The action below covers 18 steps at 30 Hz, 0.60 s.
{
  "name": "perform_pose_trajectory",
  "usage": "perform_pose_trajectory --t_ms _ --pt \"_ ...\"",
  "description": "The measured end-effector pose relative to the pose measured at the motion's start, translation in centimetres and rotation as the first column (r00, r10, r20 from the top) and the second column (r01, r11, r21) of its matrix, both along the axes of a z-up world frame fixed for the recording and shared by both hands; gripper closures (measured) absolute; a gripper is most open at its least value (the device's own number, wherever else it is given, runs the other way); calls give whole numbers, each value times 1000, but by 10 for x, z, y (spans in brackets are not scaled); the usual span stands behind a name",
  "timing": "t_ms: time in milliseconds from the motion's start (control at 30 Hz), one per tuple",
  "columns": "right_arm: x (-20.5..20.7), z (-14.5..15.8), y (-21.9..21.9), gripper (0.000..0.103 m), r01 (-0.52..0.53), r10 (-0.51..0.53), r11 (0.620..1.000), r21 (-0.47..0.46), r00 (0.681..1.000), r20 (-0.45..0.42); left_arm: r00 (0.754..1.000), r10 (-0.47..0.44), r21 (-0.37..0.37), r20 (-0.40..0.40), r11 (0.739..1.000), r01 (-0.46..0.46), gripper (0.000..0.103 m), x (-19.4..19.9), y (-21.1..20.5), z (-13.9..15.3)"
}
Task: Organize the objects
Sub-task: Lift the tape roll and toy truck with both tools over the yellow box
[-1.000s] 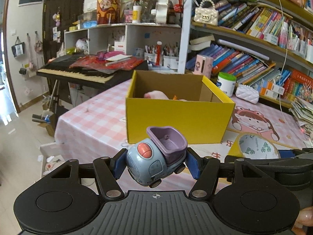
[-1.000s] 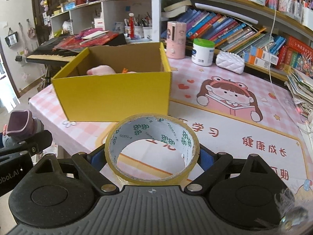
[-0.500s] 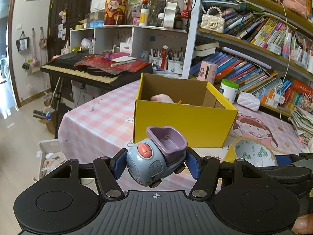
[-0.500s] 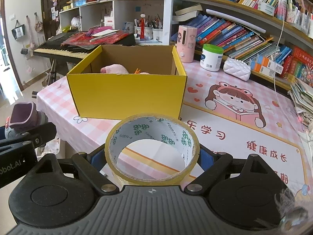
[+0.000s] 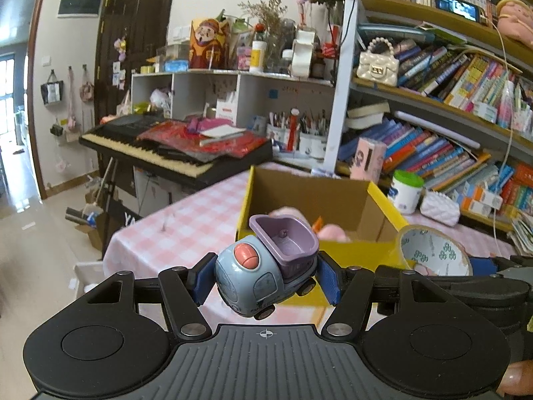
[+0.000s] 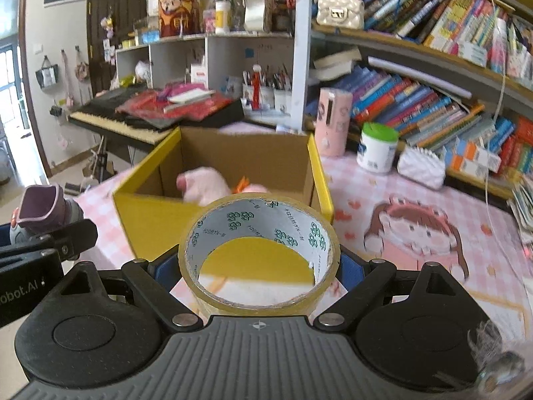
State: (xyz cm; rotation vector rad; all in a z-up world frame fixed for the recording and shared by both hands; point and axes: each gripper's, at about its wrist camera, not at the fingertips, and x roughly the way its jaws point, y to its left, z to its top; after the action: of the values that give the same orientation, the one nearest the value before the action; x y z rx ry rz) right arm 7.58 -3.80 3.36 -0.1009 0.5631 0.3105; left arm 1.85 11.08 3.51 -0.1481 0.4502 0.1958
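Toy truck [image 5: 266, 275], blue-grey with a lilac tipper bed and a coral button on its cab, is clamped between the blue pads of the left gripper [image 5: 266, 278], tilted nose-down and lifted clear of the table [image 5: 186, 233]. Tape roll [image 6: 260, 253], yellowish with a white core printed in green, is gripped across its width by the right gripper [image 6: 260, 266], its pads pressed against the outer sides of the ring, with its hole facing up and forward. Both loads are held in front of the yellow cardboard box [image 6: 150, 213], which stands open-topped on the pink checked tablecloth; its near wall is seen through the hole of the tape roll. Inside the box a pink soft toy [image 6: 206, 183] with something orange beside it can be made out, though it is blurred. From the left wrist view, the tape roll [image 5: 433, 253] is seen just to the right of the truck, at about the same height, before the box's near right corner. Behind the box a white jar with a green lid [image 6: 378, 148] and a pink container [image 6: 333, 120] are set near the bookshelves [image 6: 433, 66], and a keyboard [image 5: 160, 153] piled with red items is seen to the left.
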Motion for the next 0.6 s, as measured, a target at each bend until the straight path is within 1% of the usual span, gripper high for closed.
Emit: perform_pose_trajectory --t_ms 133,300,600 --pt "30 9 2 12 -19 19 1000 11 999 34 1000 11 16 14 1000 -12 40 22 -4 4" --pt "68 13 4 12 -44 43 999 10 998 55 999 28 34 21 999 -29 40 50 -8 5" --pt "130 2 6 12 -88 89 996 -24 995 38 999 45 78 -31 996 -42 40 93 -19 -7"
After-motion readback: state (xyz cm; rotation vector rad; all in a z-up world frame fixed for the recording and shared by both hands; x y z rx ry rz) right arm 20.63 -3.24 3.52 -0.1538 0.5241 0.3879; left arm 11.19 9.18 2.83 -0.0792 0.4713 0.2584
